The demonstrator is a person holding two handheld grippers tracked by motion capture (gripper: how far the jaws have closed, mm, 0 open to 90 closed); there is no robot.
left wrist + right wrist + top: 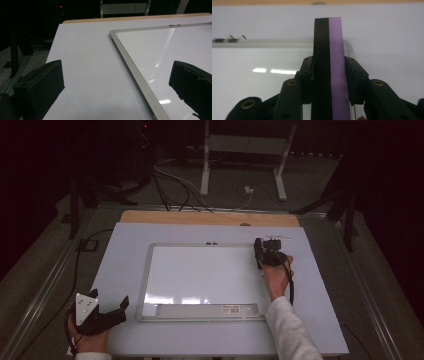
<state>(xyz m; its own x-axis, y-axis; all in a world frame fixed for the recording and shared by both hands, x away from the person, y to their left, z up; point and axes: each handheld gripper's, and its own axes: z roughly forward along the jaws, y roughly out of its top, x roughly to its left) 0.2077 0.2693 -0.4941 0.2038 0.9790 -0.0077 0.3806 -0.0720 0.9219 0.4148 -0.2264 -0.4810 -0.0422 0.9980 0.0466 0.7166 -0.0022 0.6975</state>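
- Eraser (329,67): black felt layer bonded to purple foam; judged light, soft, slightly compressible; best taken across its two flat faces, as now.
- Right gripper (270,251): jaws clamped on the eraser, above the whiteboard (200,275) near its far right corner.
- Left gripper (107,312): jaws spread apart, holding nothing, beside the whiteboard's near left edge.
- Desk (125,250): white top, carries the whiteboard.
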